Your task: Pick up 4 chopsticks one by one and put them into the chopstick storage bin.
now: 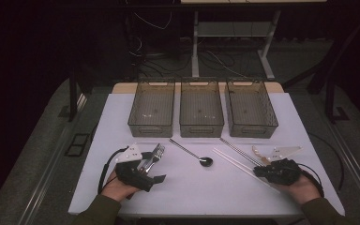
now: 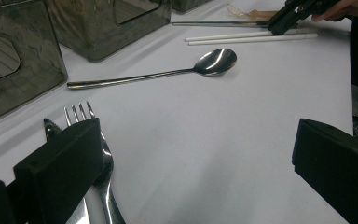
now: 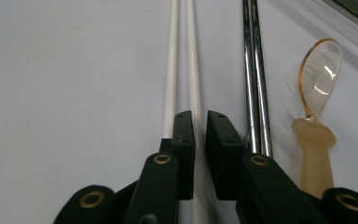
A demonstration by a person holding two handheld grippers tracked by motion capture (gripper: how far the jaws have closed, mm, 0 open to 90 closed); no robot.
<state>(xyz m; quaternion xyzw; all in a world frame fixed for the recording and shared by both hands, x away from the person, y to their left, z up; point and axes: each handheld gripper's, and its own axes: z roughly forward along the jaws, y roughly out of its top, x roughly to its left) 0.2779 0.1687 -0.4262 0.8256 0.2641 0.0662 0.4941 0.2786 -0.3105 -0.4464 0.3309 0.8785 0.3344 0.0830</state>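
My left gripper is open wide at the table's front left. Its left jaw lies over two metal forks, and nothing sits between the jaws. My right gripper rests low at the front right, shut on one of two white chopsticks. The other white stick runs under its left jaw. A metal spoon lies in the middle of the table. Farther off in the left gripper view, the right gripper rests on the white chopsticks.
Three grey see-through bins stand in a row at the back of the white table. A pair of metal chopsticks and an amber plastic spoon lie right of the white ones.
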